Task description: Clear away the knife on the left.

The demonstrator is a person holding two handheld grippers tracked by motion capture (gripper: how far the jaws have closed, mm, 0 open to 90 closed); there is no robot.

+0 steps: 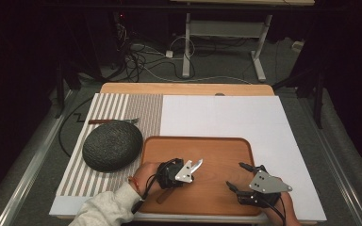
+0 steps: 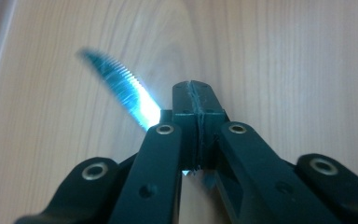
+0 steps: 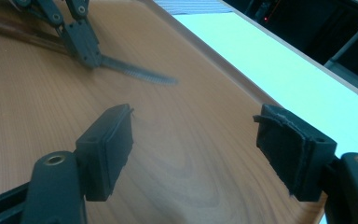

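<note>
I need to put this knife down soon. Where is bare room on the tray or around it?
The wooden tray is bare along its far half, beyond the left gripper shut on the serrated knife and the open right gripper. The white board is also free. The striped mat is crowded by the dark round loaf and another knife.

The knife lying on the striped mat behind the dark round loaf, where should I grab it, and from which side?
Probably by the brown handle at its left end, not the blade. The knife lies flat on the striped mat, and the dark round loaf sits close on its near side. So come straight down from above, jaws across the handle's width.
</note>
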